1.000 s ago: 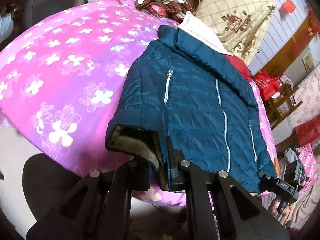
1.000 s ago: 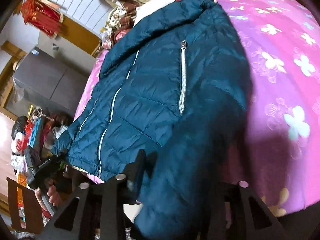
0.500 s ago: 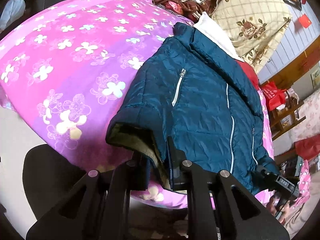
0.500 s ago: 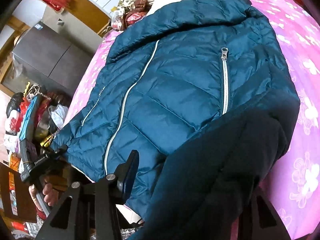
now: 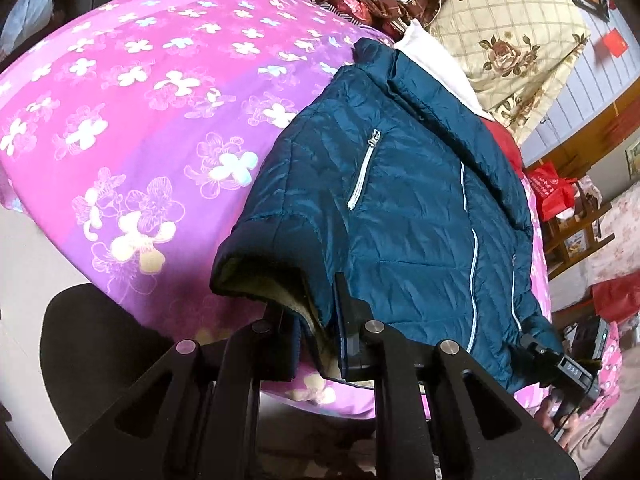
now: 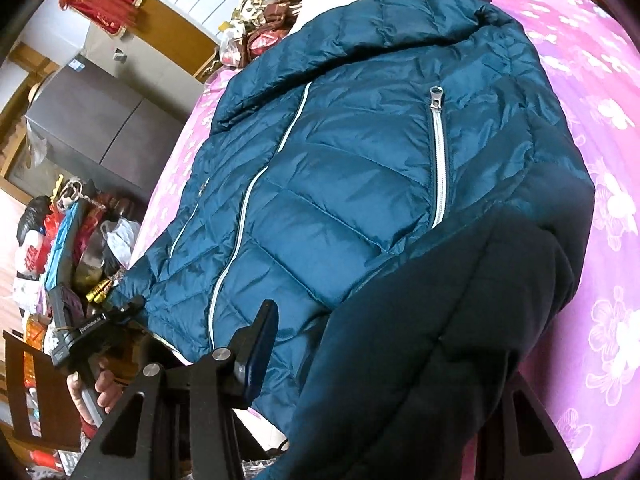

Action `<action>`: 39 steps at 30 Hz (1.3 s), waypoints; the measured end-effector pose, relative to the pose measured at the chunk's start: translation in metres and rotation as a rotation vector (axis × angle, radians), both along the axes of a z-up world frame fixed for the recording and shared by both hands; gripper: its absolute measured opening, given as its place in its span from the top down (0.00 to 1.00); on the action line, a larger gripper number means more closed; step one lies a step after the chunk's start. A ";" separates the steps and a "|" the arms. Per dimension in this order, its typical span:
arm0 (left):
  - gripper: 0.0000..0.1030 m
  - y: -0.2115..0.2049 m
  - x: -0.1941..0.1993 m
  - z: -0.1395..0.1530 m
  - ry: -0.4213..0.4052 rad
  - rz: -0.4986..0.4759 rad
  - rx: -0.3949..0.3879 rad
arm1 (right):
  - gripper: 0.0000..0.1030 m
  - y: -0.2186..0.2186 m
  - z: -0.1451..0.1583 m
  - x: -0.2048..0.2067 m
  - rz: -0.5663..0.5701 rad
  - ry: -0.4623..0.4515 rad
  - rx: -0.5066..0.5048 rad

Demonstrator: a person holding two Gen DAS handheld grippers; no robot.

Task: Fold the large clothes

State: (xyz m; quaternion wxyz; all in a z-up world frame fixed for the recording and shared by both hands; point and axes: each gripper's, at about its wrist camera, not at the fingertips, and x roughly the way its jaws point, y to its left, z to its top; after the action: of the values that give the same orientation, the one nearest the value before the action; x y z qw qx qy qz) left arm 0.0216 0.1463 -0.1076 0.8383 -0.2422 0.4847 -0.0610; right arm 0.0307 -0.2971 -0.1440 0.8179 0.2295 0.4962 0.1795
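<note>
A dark teal quilted jacket lies front-up on the pink floral bedspread, its hem toward the near bed edge. The left gripper is clamped on the hem corner (pale lining showing). The right gripper is draped by dark fabric; its grip cannot be told.

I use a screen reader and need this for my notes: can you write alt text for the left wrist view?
The left gripper is shut on the hem of a dark teal quilted jacket, which lies front-up on a pink floral bedspread. The right gripper holds the opposite hem corner; patterned pillows sit behind the collar.
</note>
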 end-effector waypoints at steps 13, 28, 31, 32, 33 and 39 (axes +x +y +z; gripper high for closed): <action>0.79 0.005 0.013 -0.022 0.016 -0.018 -0.107 | 0.51 -0.027 -0.022 -0.033 -0.067 -0.021 0.111; 0.63 0.005 0.020 -0.028 -0.012 -0.040 -0.179 | 0.51 -0.025 -0.031 -0.026 -0.062 0.007 0.111; 0.50 0.005 0.022 -0.027 -0.032 -0.042 -0.228 | 0.51 -0.028 -0.034 -0.026 -0.061 0.011 0.123; 0.50 0.005 0.023 -0.025 -0.036 -0.044 -0.231 | 0.51 -0.028 -0.034 -0.025 -0.061 0.011 0.127; 0.50 0.004 0.023 -0.024 -0.043 -0.047 -0.228 | 0.51 -0.029 -0.035 -0.024 -0.060 0.011 0.132; 0.50 0.002 0.028 -0.023 -0.036 -0.036 -0.195 | 0.51 -0.032 -0.038 -0.026 -0.061 0.008 0.152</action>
State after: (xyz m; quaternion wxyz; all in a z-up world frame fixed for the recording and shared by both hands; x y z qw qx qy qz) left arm 0.0499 0.1485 -0.1311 0.8182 -0.3126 0.4655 -0.1272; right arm 0.0043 -0.3294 -0.1821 0.8013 0.3067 0.4770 0.1905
